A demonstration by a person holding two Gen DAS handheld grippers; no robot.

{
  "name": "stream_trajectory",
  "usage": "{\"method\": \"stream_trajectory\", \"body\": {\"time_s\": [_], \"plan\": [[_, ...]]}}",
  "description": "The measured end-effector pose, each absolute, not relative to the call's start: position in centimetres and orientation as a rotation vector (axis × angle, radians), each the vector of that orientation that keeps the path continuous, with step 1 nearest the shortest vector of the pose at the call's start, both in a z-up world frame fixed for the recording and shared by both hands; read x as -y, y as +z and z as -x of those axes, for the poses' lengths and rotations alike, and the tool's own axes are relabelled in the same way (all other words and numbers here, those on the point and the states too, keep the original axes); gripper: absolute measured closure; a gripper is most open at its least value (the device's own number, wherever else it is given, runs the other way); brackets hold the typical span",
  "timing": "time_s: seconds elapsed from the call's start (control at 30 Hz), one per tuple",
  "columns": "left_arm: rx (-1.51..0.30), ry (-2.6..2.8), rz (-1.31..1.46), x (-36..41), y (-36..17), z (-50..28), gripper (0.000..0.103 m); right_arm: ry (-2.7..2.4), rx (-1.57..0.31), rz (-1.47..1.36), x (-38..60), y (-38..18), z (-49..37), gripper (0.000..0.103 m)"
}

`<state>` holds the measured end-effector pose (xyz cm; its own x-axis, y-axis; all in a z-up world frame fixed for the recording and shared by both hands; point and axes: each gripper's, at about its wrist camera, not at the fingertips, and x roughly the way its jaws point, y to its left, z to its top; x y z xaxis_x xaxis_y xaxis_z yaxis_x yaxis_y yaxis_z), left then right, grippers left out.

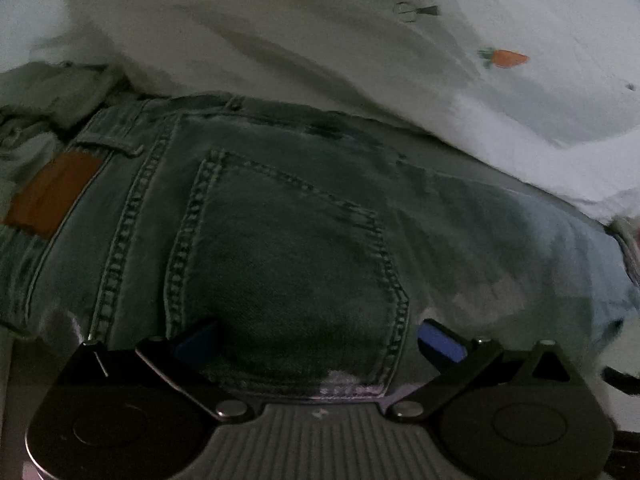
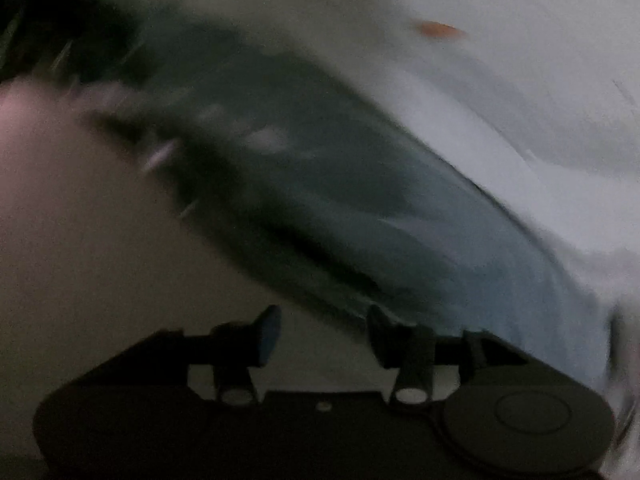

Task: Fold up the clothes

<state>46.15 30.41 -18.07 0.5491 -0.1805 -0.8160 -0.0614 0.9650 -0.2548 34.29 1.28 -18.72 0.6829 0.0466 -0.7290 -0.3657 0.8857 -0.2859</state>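
Note:
Grey-blue jeans point(image 1: 288, 240) lie flat and fill the left wrist view, back pocket point(image 1: 280, 272) up, with a brown leather patch point(image 1: 52, 196) on the waistband at the left. My left gripper point(image 1: 320, 340) is open, its fingers point(image 1: 442, 344) spread wide just above the lower part of the pocket, pressing on nothing. The right wrist view is blurred. There the jeans point(image 2: 320, 200) run as a dark band from upper left to lower right. My right gripper point(image 2: 324, 336) is open at the near edge of the denim, with only the pale surface showing between its fingers point(image 2: 268, 334).
A white sheet point(image 1: 320, 32) printed with small carrots point(image 1: 506, 58) lies bunched behind the jeans. In the right wrist view the same white cloth point(image 2: 520, 100) lies to the right, and a pale bare surface point(image 2: 100, 260) to the left of the denim.

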Motion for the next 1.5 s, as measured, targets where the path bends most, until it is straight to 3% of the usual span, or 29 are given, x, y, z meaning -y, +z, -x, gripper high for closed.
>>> {"method": "stream_trajectory", "body": {"time_s": [0.1, 0.13, 0.17, 0.2, 0.33, 0.47, 0.7, 0.77, 0.9, 0.93, 1.03, 1.3, 1.5], "plan": [[-1.002, -0.034, 0.274, -29.2, -17.2, -46.7, 0.0, 0.052, -0.796, 0.187, 4.0, -17.6, -36.2, 0.057], [-1.0, -0.032, 0.255, -28.6, -16.9, -46.8, 0.0, 0.001, -0.793, 0.1, 6.0, -17.3, -36.6, 0.066], [-0.995, -0.035, 0.224, -27.9, -16.5, -46.8, 0.0, -0.038, -0.777, 0.001, 8.2, -16.9, -36.9, 0.092], [-0.986, -0.055, 0.183, -27.0, -16.1, -46.9, 0.0, -0.078, -0.747, -0.098, 10.6, -16.5, -37.1, 0.099], [-0.99, -0.142, 0.108, -23.6, -15.0, -47.7, 0.0, -0.278, -0.645, -0.357, 19.5, -16.2, -38.3, 0.096], [-1.047, -0.158, 0.035, -20.0, -15.8, -48.8, 0.0, -0.454, -0.579, -0.559, 28.0, -17.5, -39.7, 0.08], [-1.189, -0.099, -0.119, -13.7, -19.3, -49.2, 0.0, -0.67, -0.547, -0.607, 37.6, -20.7, -44.5, 0.072], [-1.195, -0.059, -0.125, -12.8, -19.7, -49.3, 0.0, -0.664, -0.544, -0.638, 39.3, -21.5, -45.2, 0.064], [-1.237, 0.012, -0.079, -12.3, -19.7, -49.9, 0.0, -0.546, -0.551, -0.632, 40.2, -22.0, -46.0, 0.062], [-1.239, 0.019, -0.08, -12.2, -19.7, -49.9, 0.0, -0.503, -0.544, -0.632, 40.4, -22.0, -46.2, 0.063], [-1.249, 0.038, -0.072, -12.2, -19.5, -49.9, 0.0, -0.453, -0.518, -0.585, 40.3, -21.3, -46.5, 0.099], [-1.291, 0.023, -0.041, -12.7, -19.5, -50.5, 0.0, -0.445, -0.446, -0.325, 39.8, -15.5, -46.3, 0.103], [-1.281, -0.004, -0.048, -13.0, -19.6, -50.3, 0.0, -0.538, -0.579, -0.295, 39.8, -18.2, -46.6, 0.103]]}}
